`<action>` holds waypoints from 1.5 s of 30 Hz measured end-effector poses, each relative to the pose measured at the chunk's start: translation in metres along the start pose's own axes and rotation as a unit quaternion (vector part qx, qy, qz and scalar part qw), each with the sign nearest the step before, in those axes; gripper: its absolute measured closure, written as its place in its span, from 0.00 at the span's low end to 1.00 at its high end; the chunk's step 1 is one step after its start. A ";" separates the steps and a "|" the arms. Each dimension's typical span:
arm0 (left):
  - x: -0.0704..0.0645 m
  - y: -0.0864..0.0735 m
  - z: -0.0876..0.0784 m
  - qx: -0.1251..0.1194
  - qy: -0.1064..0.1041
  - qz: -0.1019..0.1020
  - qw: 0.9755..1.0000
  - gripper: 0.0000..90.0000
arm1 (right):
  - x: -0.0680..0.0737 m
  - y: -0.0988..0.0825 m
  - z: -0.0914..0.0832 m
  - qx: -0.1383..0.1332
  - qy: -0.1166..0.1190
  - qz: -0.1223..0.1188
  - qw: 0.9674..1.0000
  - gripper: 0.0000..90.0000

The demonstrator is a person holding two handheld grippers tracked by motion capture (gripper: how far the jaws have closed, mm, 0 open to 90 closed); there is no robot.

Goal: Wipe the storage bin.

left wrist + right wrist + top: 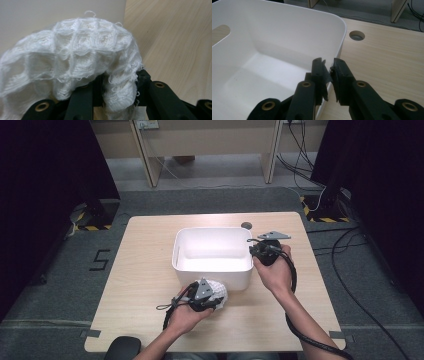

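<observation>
A white plastic bin [212,231] stands in the middle of the wooden table [145,270]. My left gripper [213,297] is at the bin's near right corner, shut on a white waffle-knit cloth [218,291]. In the left gripper view the cloth [75,55] bulges over the jaws, one fold pinched between them at the left gripper [120,87], with the bin's outer wall behind. My right gripper [257,252] sits on the bin's right rim. In the right gripper view the right gripper [329,67] straddles the bin's wall [274,32], one jaw inside and one outside, shut on it.
A round cable hole [246,225] lies in the table just behind the bin. The bin's inside shows nothing in it. Cables trail on the grey floor at the right [350,250]. A black round object [122,347] sits by the table's near left edge.
</observation>
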State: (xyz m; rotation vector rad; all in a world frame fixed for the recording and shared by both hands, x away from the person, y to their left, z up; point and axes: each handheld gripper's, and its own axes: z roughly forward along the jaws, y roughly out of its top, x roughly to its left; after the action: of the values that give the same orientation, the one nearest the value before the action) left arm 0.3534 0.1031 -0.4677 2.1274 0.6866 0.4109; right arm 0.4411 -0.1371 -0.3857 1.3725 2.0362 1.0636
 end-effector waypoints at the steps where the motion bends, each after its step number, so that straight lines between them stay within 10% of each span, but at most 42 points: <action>1: 0.000 0.002 -0.001 -0.003 -0.001 0.000 1.000 0.75 | 0.000 0.000 0.000 0.000 0.000 -0.001 1.000 0.89; 45: -0.009 0.035 -0.008 -0.040 -0.005 0.016 0.999 0.75 | 0.000 0.000 0.000 0.001 -0.001 -0.001 1.000 0.89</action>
State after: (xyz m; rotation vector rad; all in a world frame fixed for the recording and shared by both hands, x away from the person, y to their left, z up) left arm 0.3541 0.0851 -0.4352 2.0653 0.6210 0.4388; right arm 0.4407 -0.1367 -0.3857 1.3704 2.0368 1.0588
